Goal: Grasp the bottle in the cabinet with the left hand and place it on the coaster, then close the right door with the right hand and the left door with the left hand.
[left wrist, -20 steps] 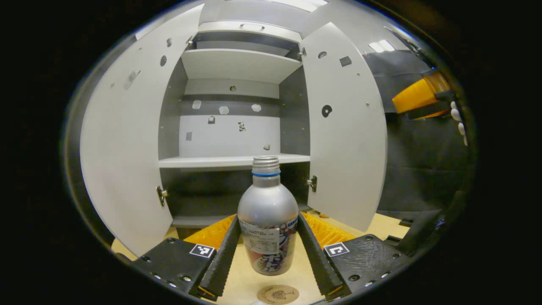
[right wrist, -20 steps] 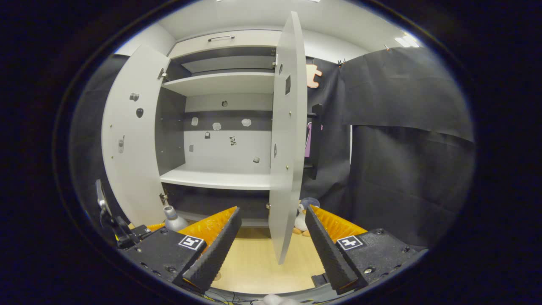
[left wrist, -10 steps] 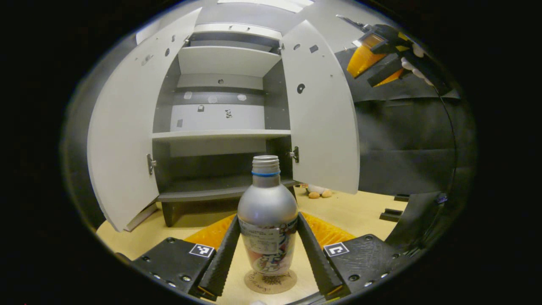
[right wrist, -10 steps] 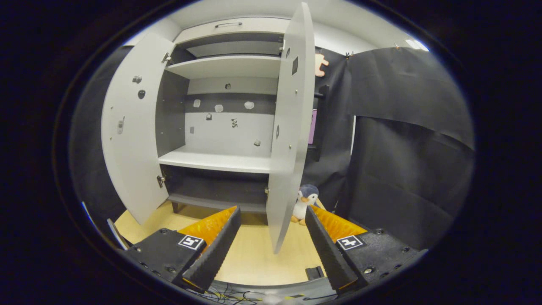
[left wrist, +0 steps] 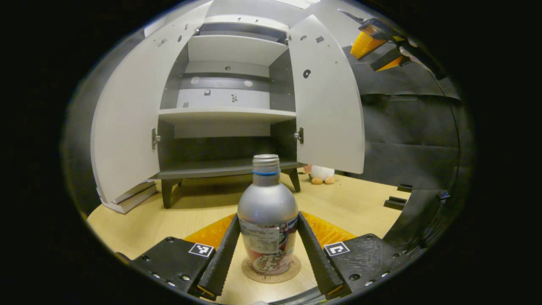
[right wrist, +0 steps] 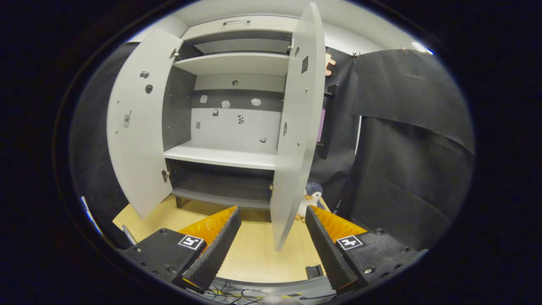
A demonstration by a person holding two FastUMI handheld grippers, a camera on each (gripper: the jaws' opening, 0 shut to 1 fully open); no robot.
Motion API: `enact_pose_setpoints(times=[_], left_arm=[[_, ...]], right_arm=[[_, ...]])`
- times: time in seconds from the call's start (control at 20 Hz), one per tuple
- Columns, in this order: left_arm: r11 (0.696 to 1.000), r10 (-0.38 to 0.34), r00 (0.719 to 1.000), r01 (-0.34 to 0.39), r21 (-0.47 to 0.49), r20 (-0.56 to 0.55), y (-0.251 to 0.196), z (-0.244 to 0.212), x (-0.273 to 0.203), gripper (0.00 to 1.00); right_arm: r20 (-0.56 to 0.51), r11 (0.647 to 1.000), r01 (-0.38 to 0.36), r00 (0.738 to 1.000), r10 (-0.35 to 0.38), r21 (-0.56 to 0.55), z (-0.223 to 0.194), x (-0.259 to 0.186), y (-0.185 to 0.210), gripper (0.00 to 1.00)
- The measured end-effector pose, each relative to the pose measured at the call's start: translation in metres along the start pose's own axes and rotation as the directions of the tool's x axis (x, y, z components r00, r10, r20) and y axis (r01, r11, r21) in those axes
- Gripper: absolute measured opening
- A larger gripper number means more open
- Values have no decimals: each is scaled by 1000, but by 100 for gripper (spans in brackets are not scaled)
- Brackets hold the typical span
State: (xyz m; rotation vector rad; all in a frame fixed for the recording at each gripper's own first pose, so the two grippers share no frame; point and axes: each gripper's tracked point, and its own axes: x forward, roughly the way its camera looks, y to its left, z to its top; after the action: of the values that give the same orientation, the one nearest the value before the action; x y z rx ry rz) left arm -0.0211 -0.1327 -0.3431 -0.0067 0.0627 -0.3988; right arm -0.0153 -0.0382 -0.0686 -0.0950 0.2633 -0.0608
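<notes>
My left gripper (left wrist: pixel 266 254) is clamped on the bottle (left wrist: pixel 266 224), one finger pressed to each side of its lower body. The bottle stands upright, and right under it is the coaster (left wrist: pixel 271 270), whose rim peeks out around the base. I judge the bottle is on it or a hair above; I cannot tell if its weight is down.

To finish this step well, I would lower straight until the base sits flat, keep it centred on the coaster, then part the fingers evenly so neither drags the bottle sideways, and back out low and straight.

Ahead of the fingers, across the wooden table (left wrist: pixel 360 207), stands the cabinet (left wrist: pixel 226 114) with both doors swung wide: the left door (left wrist: pixel 127 127) off to my left, the right door (left wrist: pixel 328 97) to my right.

My right gripper (right wrist: pixel 271 245) is spread and empty, raised in the air. The right door's edge (right wrist: pixel 296 127) hangs just ahead, in line with the gap between its fingers, so it is well set to push the door next. A plush penguin (right wrist: pixel 309 199) sits just behind that door.
</notes>
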Motion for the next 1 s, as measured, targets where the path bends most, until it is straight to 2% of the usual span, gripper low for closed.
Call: enact_pose_setpoints(times=[0.05,0.1,0.15,0.2,0.25,0.3,0.35,0.7,1.0], left_arm=[[1000,1,1000,-1,-1,-10,0,-3,-1,84],[1000,6,1000,-6,-3,-13,1,-3,-2,81],[1000,11,1000,-11,0,-12,2,1,-2,83],[1000,10,1000,-10,1,-5,1,7,-2,93],[1000,7,1000,-7,4,6,1,15,-2,92],[1000,7,1000,-7,12,14,1,23,-3,98],[1000,10,1000,-10,21,25,1,33,-3,100],[997,46,992,-53,61,115,12,134,-5,100],[997,64,987,-70,34,145,24,236,-19,99]], right_arm=[[-1,1000,-1,1000,1,-1,0,0,0,99],[2,1000,-1,1000,1,-1,0,-1,1,99],[3,1000,0,1000,0,0,1,-1,1,99],[5,1000,-1,1000,1,1,0,-2,1,99],[7,1000,-1,1000,1,3,1,-2,2,99],[9,1000,-2,1000,1,6,-1,-4,2,99],[12,1000,-3,1000,3,11,0,-5,3,99],[54,998,4,998,-8,65,4,-10,0,99],[132,991,22,990,-39,129,22,-13,-17,99]])
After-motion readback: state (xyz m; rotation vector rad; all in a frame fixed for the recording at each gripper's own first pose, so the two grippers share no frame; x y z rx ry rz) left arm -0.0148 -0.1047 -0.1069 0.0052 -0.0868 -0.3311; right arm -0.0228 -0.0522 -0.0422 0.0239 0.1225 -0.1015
